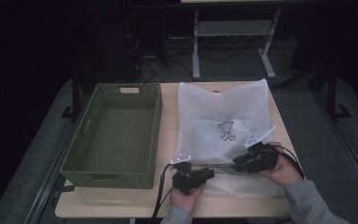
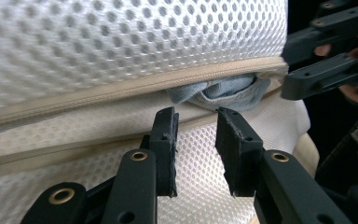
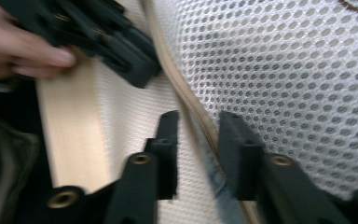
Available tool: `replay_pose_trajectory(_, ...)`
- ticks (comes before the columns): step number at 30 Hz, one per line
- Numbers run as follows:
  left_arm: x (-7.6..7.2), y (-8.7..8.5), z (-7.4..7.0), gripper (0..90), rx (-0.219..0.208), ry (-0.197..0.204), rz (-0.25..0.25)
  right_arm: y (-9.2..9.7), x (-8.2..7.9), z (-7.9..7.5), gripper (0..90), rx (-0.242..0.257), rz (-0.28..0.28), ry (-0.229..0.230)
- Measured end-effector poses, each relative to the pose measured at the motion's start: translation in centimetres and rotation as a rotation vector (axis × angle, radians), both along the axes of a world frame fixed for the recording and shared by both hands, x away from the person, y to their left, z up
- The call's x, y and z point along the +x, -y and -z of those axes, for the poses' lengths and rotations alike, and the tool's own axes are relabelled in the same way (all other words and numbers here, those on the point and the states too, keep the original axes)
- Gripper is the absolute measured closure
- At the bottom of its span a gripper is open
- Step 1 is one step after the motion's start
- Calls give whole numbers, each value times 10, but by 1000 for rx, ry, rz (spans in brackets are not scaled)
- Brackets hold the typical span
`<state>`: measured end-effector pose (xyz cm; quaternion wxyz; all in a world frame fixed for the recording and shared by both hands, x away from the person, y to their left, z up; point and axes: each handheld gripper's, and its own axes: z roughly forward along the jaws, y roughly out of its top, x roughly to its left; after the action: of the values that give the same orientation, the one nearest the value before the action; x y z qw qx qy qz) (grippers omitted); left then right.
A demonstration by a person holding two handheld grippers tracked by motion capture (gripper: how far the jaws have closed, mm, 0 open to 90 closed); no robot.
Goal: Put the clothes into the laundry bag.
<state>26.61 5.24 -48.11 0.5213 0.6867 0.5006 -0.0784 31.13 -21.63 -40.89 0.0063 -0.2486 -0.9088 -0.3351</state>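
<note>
Mesh laundry bag (image 1: 221, 126) lay flat on the right half of the worktop (image 1: 168, 121), with the green basket (image 1: 116, 133) just beside it to the left and holding nothing. Beige zipper (image 2: 121, 88) ran along the bag's near edge; in the left gripper view a fold of blue cloth (image 2: 223, 93) bulged out through a gap in it.

Left gripper (image 1: 193, 177) sat at the near edge of the bag, jaws part open, tips just short of the zipper seam, nothing gripped between them. Right gripper (image 1: 254, 159) worked the same edge from the other side; its jaws stood part open astride the zipper tape (image 3: 191, 116), pads not pressing on it. Blue cloth showed under the tape there too.

Risks, as judged from here:
- Cloth poking into the zipper line could be caught in the teeth if the slider were pulled past, jamming it.
- Thin, slack mesh could be pinched along with the tape, so a pull would lift or drag the whole bag across the worktop rather than move the zipper.
- With neither side held, one gripper pulling alone would let the seam bunch.
- Grippers worked close together and could knock each other.
</note>
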Motion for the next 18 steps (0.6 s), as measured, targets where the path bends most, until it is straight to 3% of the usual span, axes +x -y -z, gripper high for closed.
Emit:
replay_pose_trajectory(4,5,-5,0,681,-4,-4,-12,-9,3,2,631,-31,12,39)
replay_pose_trajectory(6,6,-5,0,697,2,-9,-16,-14,6,5,729,-60,32,62)
replay_pose_trajectory(9,9,-7,-1,714,8,0,-11,-16,12,8,875,-64,35,47)
replay_pose_trajectory(13,13,-7,-1,728,7,-6,-8,-11,15,7,896,-29,28,-17)
replay_pose_trajectory(16,13,-6,-2,726,38,20,5,-8,9,4,897,-7,5,-31)
replay_pose_trajectory(18,12,-5,-3,725,30,11,9,-6,6,2,897,-6,-3,-30)
